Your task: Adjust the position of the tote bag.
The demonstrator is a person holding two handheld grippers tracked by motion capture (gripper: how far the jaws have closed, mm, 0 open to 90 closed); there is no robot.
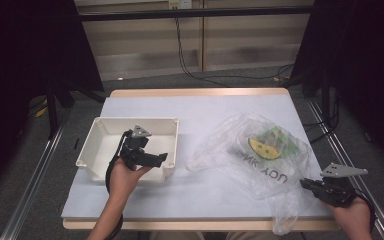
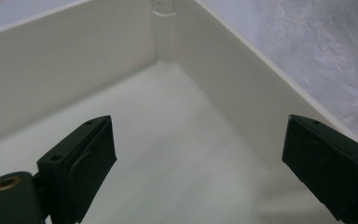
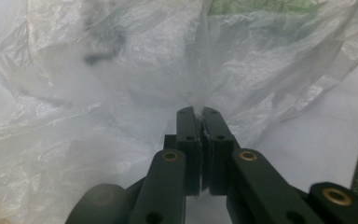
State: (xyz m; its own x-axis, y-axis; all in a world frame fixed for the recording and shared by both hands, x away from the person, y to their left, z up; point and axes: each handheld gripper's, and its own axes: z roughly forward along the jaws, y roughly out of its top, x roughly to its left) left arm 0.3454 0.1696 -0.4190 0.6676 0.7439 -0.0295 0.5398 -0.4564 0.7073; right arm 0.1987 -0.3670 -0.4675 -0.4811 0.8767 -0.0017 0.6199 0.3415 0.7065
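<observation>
Nearest the high view's camera, two forearms enter from the bottom edge, each hand carrying a set of tongs. Left tongs (image 1: pixel 147 156) sit over the near right part of a white rectangular bin (image 1: pixel 100 134), whose near rim the hand overlaps; in the left gripper view the left tongs (image 2: pixel 200 161) stand with jaws wide apart, nothing between them, above the bin's bare floor and facing an inner corner of the bin (image 2: pixel 65 70). Right tongs (image 1: pixel 310 184) are at the near right of the counter (image 1: pixel 190 107), jaws pressed together on a fold of a clear plastic bag (image 1: pixel 240 150). The right gripper view shows the right tongs (image 3: pixel 199 114) pinching the thin film of the bag (image 3: pixel 98 65), which rises crumpled ahead of them. The bag lies right of the bin, not touching it, with a yellow and green printed item (image 1: pixel 270 142) inside. A white sheet covers the counter.
</observation>
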